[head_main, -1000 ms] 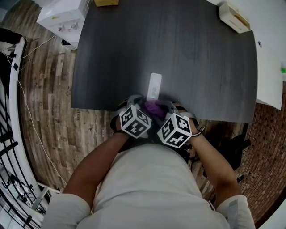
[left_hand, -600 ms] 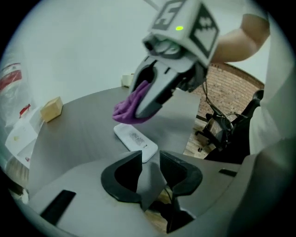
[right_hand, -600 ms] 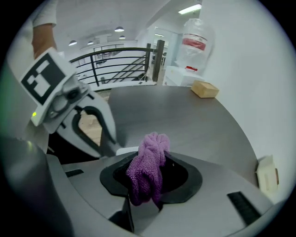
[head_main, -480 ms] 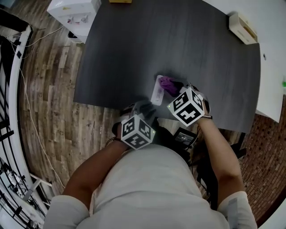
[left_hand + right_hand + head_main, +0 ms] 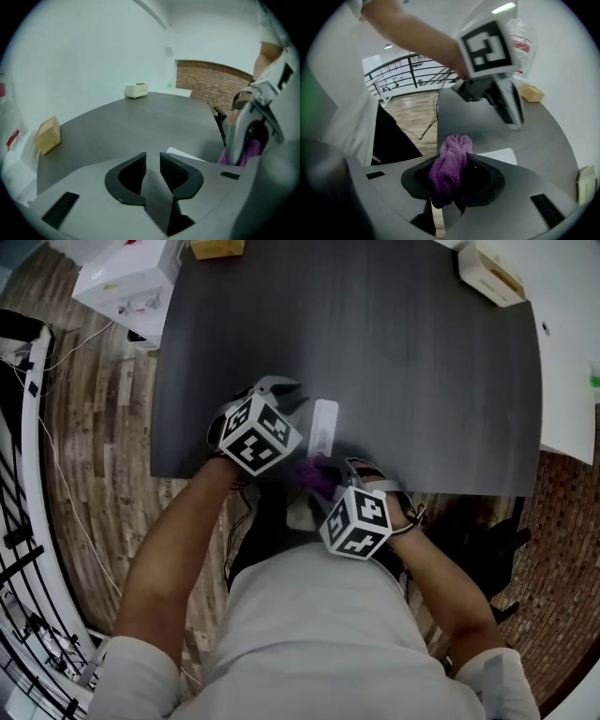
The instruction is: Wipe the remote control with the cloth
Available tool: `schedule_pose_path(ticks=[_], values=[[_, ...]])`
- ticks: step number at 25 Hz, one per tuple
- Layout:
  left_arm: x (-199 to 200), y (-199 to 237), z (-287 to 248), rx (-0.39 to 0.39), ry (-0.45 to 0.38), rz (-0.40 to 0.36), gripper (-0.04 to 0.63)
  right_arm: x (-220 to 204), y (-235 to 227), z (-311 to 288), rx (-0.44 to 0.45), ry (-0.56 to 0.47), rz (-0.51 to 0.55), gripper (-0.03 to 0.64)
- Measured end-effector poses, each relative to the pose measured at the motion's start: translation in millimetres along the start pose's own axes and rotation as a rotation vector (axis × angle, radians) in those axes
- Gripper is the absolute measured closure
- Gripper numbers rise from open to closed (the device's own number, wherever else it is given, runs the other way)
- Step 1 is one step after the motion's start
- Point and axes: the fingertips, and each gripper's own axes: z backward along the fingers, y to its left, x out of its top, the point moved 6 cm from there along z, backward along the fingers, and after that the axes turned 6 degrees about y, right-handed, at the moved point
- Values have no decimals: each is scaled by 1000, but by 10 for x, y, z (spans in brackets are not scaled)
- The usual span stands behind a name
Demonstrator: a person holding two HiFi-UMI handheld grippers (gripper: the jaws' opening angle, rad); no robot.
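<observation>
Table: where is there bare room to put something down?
The whole middle and right of the table is bare, from the remote to the beige box by the far right corner. Also bare: the left part up to the yellow box. Crowded: the near edge, round the remote and cloth.

I stand over a dark grey table (image 5: pixel 394 362) on a wood plank floor (image 5: pixel 103 474). A white wall (image 5: pixel 84 51) meets a brick wall (image 5: pixel 211 84); a black railing (image 5: pixel 411 70) edges the floor.
</observation>
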Motion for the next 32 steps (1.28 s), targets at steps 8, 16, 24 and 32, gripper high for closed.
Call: schedule_pose_path(ticks=[8,16,24,32], values=[[264,-139,-674,-137,149,-266,561,-182,-40,-121,18,5,-158,486],[-10,-206,-436,-117,163,-153,591,-577,-186,11,-83,30,-262,486],[-353,-461,-159,-149,182,-72,591,-712,-670,-20,-186,71,-340,486],[-409,-883,-135,-271,181,-85,591,-650,-840,-50,-207,88,-291,486]])
